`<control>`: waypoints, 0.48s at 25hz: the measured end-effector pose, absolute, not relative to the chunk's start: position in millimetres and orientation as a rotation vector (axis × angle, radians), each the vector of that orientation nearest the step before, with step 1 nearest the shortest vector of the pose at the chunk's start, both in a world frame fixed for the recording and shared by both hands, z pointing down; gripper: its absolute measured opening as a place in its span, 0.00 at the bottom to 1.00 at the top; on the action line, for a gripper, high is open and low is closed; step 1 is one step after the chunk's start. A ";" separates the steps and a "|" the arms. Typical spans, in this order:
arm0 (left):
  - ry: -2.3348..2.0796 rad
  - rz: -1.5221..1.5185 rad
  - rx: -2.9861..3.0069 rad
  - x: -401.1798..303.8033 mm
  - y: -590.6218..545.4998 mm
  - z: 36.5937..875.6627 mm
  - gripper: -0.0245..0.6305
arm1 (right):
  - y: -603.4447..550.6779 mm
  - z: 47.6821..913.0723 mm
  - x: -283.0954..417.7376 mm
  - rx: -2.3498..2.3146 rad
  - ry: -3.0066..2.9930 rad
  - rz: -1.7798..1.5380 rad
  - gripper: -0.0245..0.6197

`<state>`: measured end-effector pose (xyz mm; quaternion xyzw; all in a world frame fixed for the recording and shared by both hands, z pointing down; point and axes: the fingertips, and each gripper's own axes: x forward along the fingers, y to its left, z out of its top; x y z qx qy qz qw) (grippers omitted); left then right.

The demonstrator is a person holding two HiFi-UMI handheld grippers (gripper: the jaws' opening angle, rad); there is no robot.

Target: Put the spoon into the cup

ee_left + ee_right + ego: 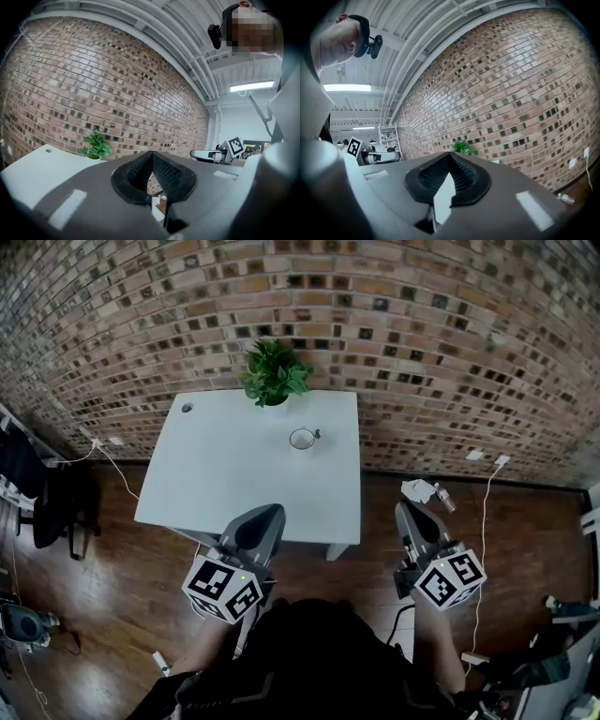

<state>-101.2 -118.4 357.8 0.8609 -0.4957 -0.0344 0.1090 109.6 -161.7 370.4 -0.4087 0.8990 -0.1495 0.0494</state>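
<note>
A small white cup (302, 439) stands on the white table (234, 484), right of the middle and toward the far edge. A little spoon (317, 435) lies at the cup's right rim; whether it touches the cup is too small to tell. My left gripper (272, 510) hangs over the table's near edge, jaws together and empty. My right gripper (403, 507) is off the table's right front corner, over the floor, also shut with nothing in it. Both point level toward the brick wall. In the gripper views, the left gripper (151, 154) and right gripper (450, 154) show closed tips.
A potted green plant (274, 373) stands at the table's far edge. A small round object (187, 408) sits at the far left corner. A dark chair (47, 502) is at the left. Crumpled paper (419, 489) and a small bottle (443, 498) lie on the wooden floor at the right.
</note>
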 end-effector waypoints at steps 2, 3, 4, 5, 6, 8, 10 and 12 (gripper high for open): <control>-1.462 -0.102 2.526 -102.7 -116.4 358.9 0.03 | -161.3 372.2 109.1 -1.246 2.742 -0.465 0.05; -1.466 -0.104 2.522 -104.3 -115.7 359.1 0.03 | -161.6 372.9 108.8 -1.247 2.744 -0.467 0.05; -1.472 -0.106 2.518 -106.5 -115.3 359.3 0.03 | -162.0 373.4 108.0 -1.248 2.747 -0.468 0.05; -1.477 -0.107 2.514 -109.1 -114.8 359.6 0.03 | -162.5 373.8 106.9 -1.248 2.749 -0.468 0.05; -1.481 -0.109 2.510 -112.0 -114.2 360.2 0.03 | -162.7 373.8 105.6 -1.248 2.749 -0.468 0.05; -1.484 -0.110 2.503 -117.5 -112.0 361.7 0.03 | -162.3 373.0 103.2 -1.248 2.743 -0.467 0.05; -1.487 -0.110 2.498 -122.6 -110.2 362.4 0.03 | -161.8 372.1 100.5 -1.251 2.739 -0.467 0.05; -1.493 -0.112 2.495 -127.0 -110.4 362.0 0.03 | -161.9 371.8 97.5 -1.251 2.741 -0.470 0.05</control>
